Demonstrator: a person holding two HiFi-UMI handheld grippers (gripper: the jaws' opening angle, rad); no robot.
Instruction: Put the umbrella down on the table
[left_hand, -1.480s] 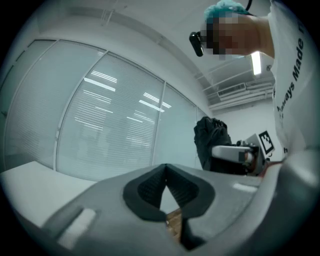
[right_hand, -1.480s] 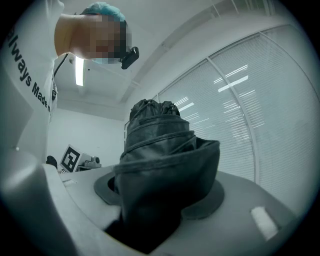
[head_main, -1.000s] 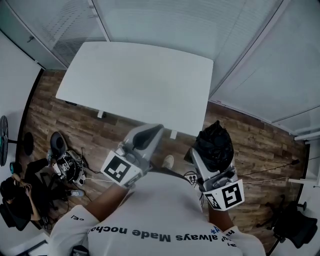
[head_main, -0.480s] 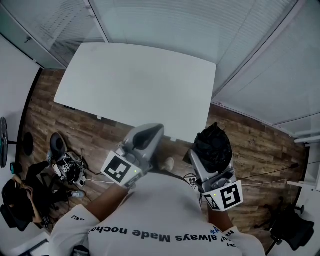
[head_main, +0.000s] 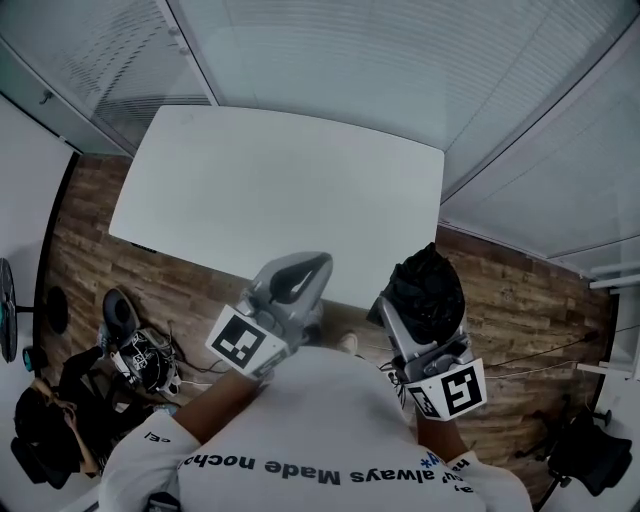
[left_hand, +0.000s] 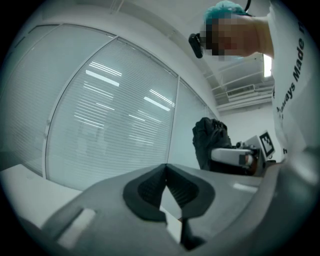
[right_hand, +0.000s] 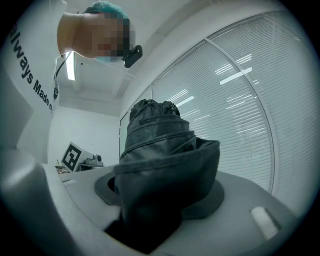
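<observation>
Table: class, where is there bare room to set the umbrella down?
The whole white table is bare, from its near edge over the wooden floor to its far edge by the blinds. Crowded only off it: gear and cables on the floor at left.

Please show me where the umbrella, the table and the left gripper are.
umbrella (head_main: 428, 285), head view, on its folded black fabric.
table (head_main: 280, 190), head view, on its bare white top.
left gripper (left_hand: 166, 169), left gripper view, where its closed jaw tips meet.
</observation>
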